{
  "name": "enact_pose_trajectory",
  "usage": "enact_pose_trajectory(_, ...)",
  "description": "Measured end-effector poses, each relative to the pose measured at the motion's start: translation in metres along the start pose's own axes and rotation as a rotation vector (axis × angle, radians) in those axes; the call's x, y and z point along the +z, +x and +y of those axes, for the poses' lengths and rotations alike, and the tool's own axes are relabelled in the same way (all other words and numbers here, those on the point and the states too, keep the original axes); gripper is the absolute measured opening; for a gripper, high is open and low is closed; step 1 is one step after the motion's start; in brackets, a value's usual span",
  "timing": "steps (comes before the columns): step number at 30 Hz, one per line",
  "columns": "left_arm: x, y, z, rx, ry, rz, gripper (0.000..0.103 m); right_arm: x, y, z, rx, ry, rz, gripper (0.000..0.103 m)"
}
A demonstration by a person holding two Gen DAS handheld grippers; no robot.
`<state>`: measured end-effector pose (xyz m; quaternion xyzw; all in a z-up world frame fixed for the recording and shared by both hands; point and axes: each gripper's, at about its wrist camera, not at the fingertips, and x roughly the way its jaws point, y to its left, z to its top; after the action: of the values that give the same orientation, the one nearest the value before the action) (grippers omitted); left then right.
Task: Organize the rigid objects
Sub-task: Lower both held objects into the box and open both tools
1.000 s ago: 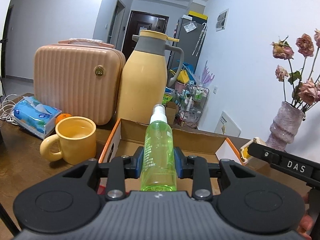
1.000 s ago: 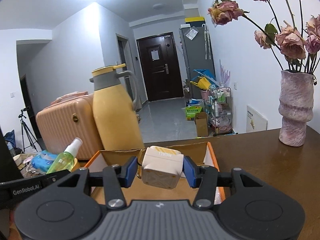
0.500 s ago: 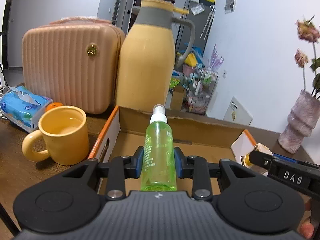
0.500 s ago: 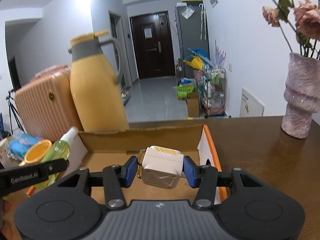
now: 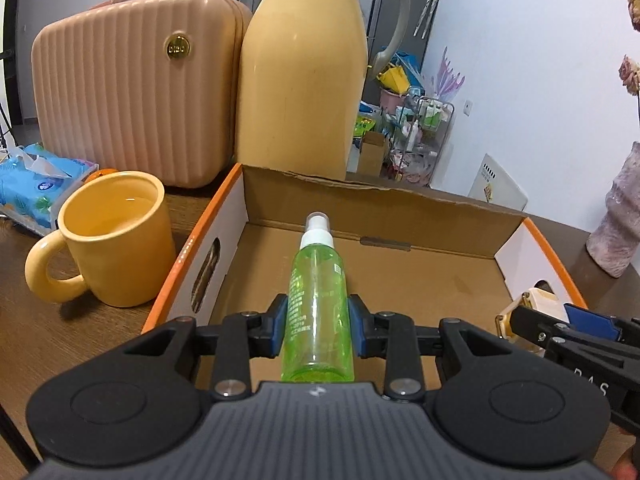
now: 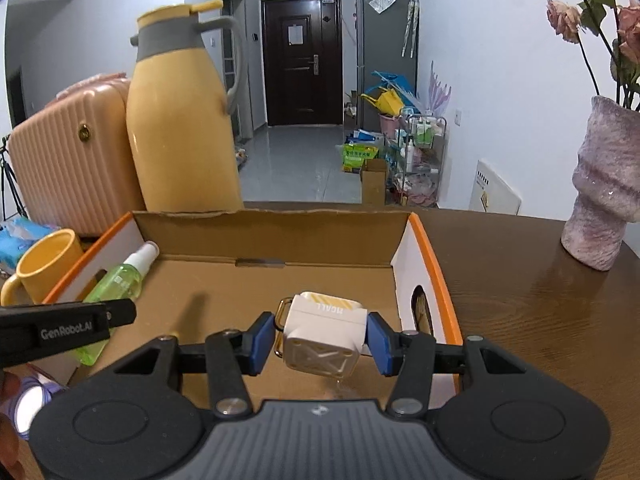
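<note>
- Left tool (image 5: pixel 318 330) is clamped on a green spray bottle (image 5: pixel 318 300), its blue pads pressed against both sides of the body; the white nozzle points away from the camera.
- That bottle hangs over the left part of the open cardboard box (image 5: pixel 400 216), above its brown floor; whether it touches the floor cannot be told.
- Right tool (image 6: pixel 320 344) is closed on a small white cube-shaped case (image 6: pixel 322 338) with a yellow-striped top and a gold ring at one side, held tilted.
- The case sits over the box's right half, near the orange-edged wall with the handle cut-out.
- A yellow mug (image 5: pixel 108 240) stands on the bench (image 6: pixel 540 320) just beside the box's left wall.
- Behind the box stand a yellow thermos jug (image 5: pixel 304 68) and a ribbed peach case (image 5: pixel 132 84), side by side.
- A blue tissue pack (image 5: pixel 28 184) lies left of the mug; a mottled pink vase (image 6: pixel 600 192) with flowers stands well to the right.
</note>
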<state>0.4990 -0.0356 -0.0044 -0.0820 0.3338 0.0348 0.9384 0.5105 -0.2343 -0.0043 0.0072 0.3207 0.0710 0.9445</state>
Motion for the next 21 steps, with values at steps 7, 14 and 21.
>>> enact_pose_trajectory(7,0.000,-0.007,-0.003,0.050,0.031,-0.041,0.076,-0.003,0.005,-0.003,0.008,0.008,0.035,0.056)
enact_pose_trajectory(14,0.003,-0.028,-0.004,0.094,0.043,-0.120,0.103,0.002,-0.011,-0.006,-0.003,0.005,-0.014,0.100)
enact_pose_trajectory(21,0.006,-0.039,-0.002,0.102,0.026,-0.154,0.103,0.005,-0.031,-0.008,0.015,0.006,-0.059,0.103)
